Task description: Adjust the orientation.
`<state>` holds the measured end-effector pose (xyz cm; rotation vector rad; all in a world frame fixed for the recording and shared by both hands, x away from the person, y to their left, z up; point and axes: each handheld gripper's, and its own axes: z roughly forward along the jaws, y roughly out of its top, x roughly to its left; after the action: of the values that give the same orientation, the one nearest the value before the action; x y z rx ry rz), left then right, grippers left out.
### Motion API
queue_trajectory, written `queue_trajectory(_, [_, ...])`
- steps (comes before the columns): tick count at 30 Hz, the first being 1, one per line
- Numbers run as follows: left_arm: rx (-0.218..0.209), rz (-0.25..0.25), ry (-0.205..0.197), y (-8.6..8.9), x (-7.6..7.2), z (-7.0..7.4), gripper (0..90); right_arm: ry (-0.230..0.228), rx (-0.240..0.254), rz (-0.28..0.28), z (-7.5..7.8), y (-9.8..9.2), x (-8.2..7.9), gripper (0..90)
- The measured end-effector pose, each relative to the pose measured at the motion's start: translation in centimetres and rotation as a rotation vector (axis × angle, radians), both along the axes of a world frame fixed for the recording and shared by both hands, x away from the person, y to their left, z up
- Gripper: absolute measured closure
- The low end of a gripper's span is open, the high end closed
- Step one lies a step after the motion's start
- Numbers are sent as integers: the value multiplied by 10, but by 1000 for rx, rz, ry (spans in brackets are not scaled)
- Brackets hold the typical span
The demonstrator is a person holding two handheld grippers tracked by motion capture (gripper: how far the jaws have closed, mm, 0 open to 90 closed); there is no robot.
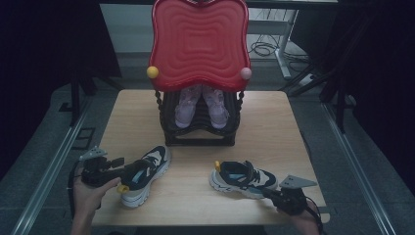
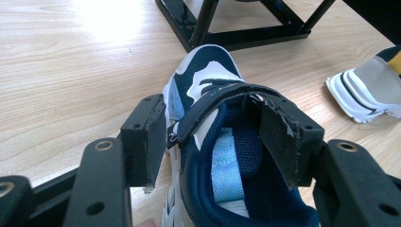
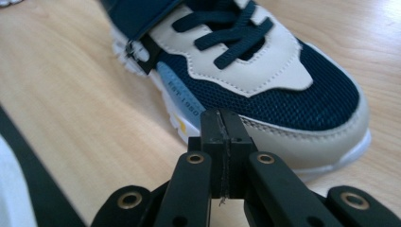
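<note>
Near edge, right: right gripper (image 1: pixel 272 194) clenched empty, tips against toe of right sneaker (image 1: pixel 243 179). Left gripper (image 1: pixel 123 172) grasps left sneaker (image 1: pixel 145 174) by its collar, near left on table (image 1: pixel 264 127).

Navy mesh, cream panels, white sole and pale blue side patch on the left shoe (image 1: pixel 145 175); same colours on the right shoe (image 1: pixel 243 178), plus dark navy laces. Glossy red with a rippled ring pattern on the tray (image 1: pixel 199 41). Pale pink on the small shoes (image 1: pixel 201 105). Black on the rack (image 1: pixel 199 128). Light wood grain on the table (image 1: pixel 274 122).
</note>
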<state>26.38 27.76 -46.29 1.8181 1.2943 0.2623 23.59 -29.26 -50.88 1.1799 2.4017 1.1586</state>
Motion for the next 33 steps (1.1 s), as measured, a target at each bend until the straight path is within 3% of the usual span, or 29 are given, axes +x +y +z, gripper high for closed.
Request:
queue_trajectory(14, [-1,0,0,0,0,0,420,-1,8,-70,-2,-12,34,897])
queue_trajectory(23, [2,-3,4,-2,1,-1,419,-4,14,-66,-4,-13,64,897])
queue_trajectory(33, [2,0,4,0,0,0,420,3,20,-61,-4,-11,84,897])
